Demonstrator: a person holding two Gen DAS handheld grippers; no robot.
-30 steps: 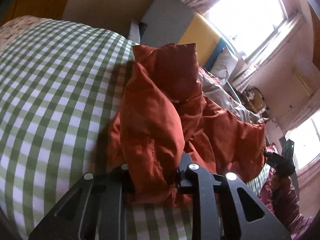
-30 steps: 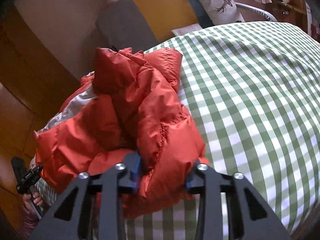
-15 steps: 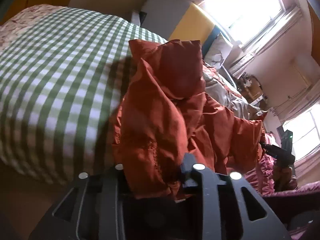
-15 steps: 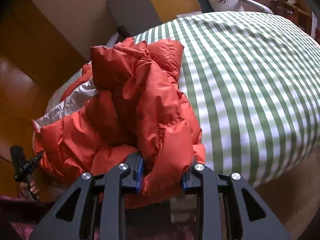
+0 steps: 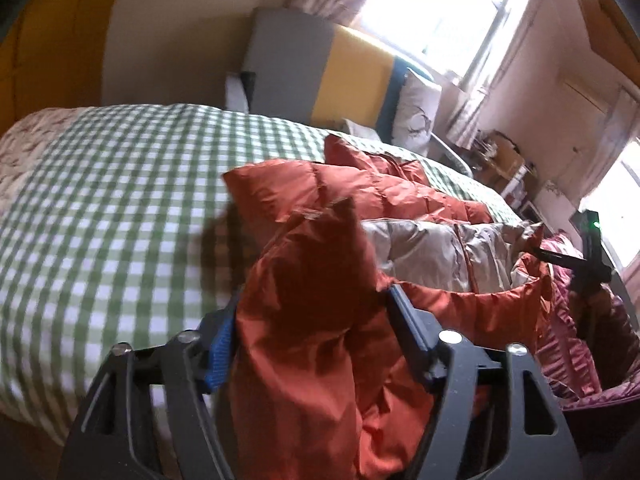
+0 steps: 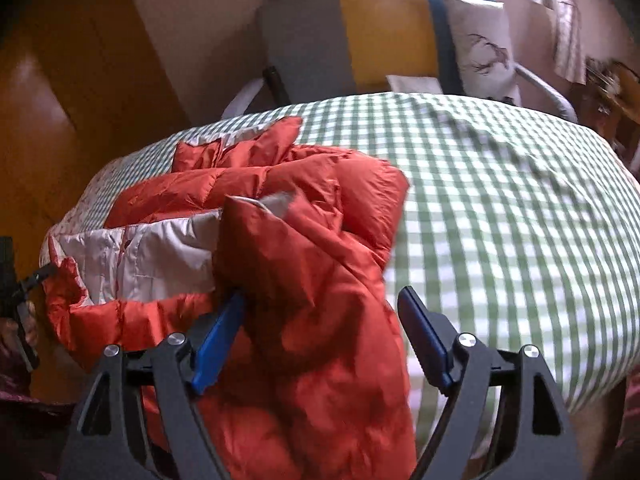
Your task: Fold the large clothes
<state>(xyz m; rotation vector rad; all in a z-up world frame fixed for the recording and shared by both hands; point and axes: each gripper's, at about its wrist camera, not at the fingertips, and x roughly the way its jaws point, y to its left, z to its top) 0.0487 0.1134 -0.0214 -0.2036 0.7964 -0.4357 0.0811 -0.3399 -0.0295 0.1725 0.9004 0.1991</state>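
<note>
Both my grippers, left [image 5: 312, 320] and right [image 6: 320, 320], now have fingers spread wider than a second ago, grip loosening on the orange jacket [image 6: 280, 216], which is spread flatter on the bed [image 6: 500, 200]. Ready to release.

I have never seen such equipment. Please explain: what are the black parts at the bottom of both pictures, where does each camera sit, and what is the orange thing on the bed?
There is no robot here. A person holds a two-finger gripper in each hand, and each one carries a wide-angle camera looking along its fingers. The black parts are those fingers. One picture comes from the left gripper, the other from the right gripper. On the green checked bed cover lies a crumpled orange puffer jacket, with its grey lining showing. Each gripper has a fold of the jacket between its fingers. The right jaws stand open, one finger clear of the cloth. The left jaws are wide too and full of cloth; whether they pinch it, I cannot tell.
</note>
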